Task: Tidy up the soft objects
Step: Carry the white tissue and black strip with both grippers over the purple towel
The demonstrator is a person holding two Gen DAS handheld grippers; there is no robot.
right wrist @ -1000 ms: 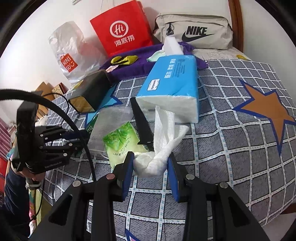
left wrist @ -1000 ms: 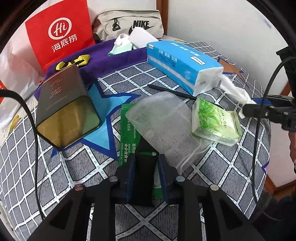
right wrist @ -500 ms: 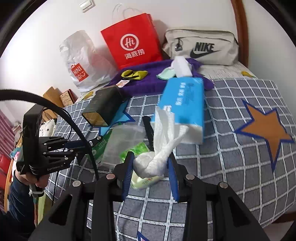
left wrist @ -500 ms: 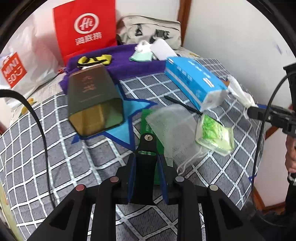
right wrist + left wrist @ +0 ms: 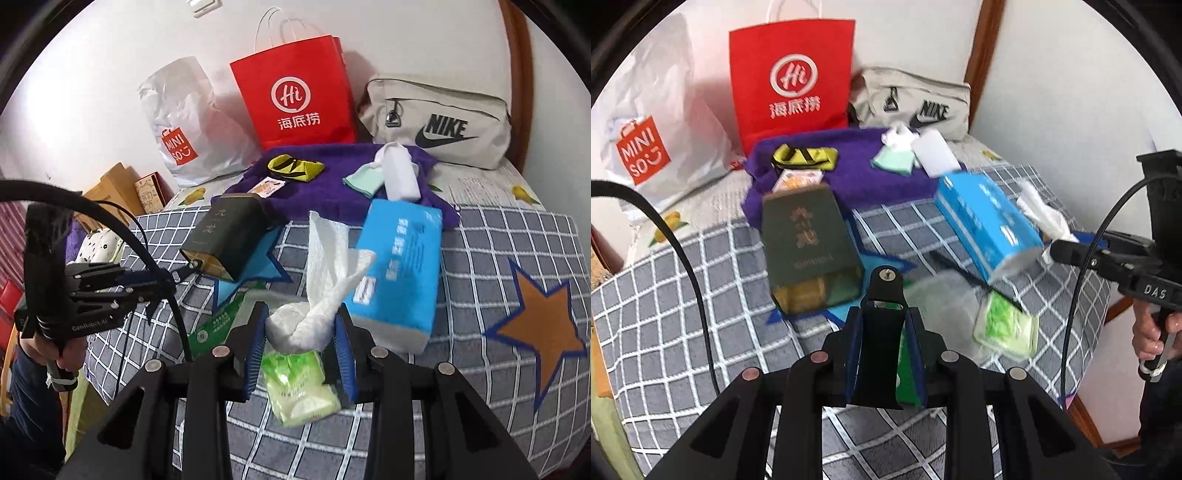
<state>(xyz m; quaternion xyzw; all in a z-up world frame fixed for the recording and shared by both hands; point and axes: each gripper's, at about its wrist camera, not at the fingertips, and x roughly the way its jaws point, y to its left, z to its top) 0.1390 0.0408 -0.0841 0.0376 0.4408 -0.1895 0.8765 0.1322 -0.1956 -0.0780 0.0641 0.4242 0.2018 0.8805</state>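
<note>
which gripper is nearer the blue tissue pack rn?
Right. The right gripper grips a white tissue coming out of the blue tissue pack just beside it; the left gripper is across the bed, holding a black mount.

Bed: grey grid-check cover with blue and orange star patches; a paler fruit-print sheet shows at the head end. Wall: plain white, a white switch plate near the top. Brown wooden post in the corner. Wooden boxes beside the bed.
</note>
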